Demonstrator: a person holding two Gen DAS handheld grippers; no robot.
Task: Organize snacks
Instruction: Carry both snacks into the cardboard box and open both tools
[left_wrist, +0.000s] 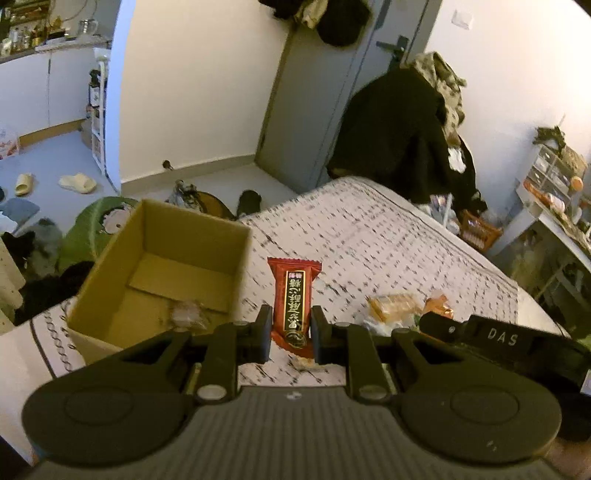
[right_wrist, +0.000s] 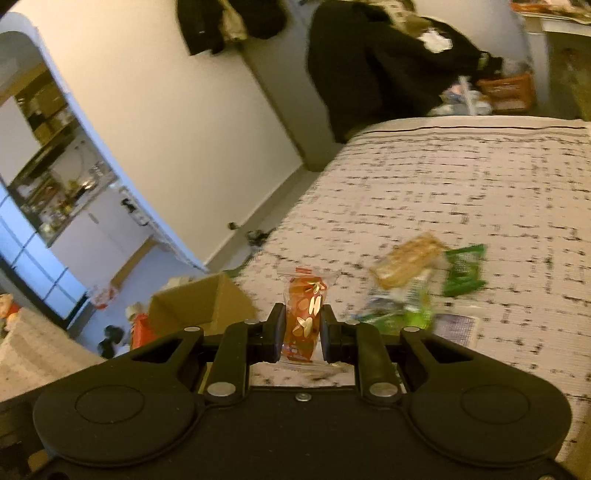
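My left gripper (left_wrist: 291, 325) is shut on a red candy bar wrapper (left_wrist: 294, 295) with a black label, held above the patterned bed just right of an open cardboard box (left_wrist: 110, 258). A clear-wrapped snack (left_wrist: 186, 314) lies inside the box. My right gripper (right_wrist: 303, 328) is shut on an orange snack packet (right_wrist: 304, 314) in clear wrap, above the bed. The box also shows in the right wrist view (right_wrist: 199, 306), to the left. The right gripper's body shows in the left wrist view (left_wrist: 502, 339).
Loose snacks lie on the bed: a biscuit pack (left_wrist: 393, 306) and an orange packet (left_wrist: 437, 306); the right wrist view shows a biscuit pack (right_wrist: 410, 262) and green packets (right_wrist: 463, 273). A chair heaped with dark clothes (left_wrist: 399, 133) stands beyond the bed. A cluttered desk (left_wrist: 554, 206) stands to the right.
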